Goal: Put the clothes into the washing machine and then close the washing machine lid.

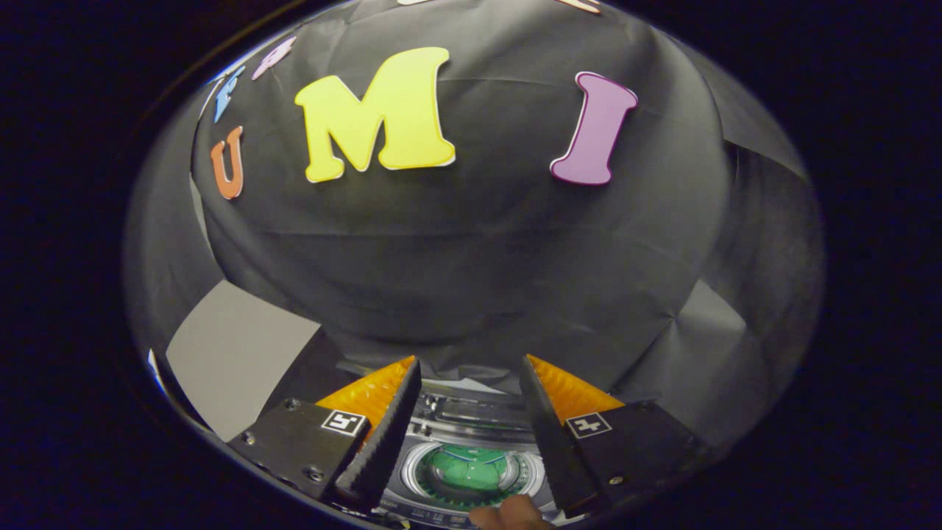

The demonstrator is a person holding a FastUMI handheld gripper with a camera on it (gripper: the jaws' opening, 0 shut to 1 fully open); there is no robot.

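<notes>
My gripper (471,364) stands open above the washing machine (471,423), with nothing between its fingers. Below and between the fingers I look down on the machine's grey top and its round opening. Green cloth (471,470) lies inside the drum, seen through that opening or through a clear lid; I cannot tell which. A person's fingertip (511,514) rests at the near rim of the machine, close to the fingers' base.
The black cloth wall of the booth rises just beyond the machine. A flat grey panel (235,353) stands to the left of the left finger. Folded black cloth hangs to the right of the right finger.
</notes>
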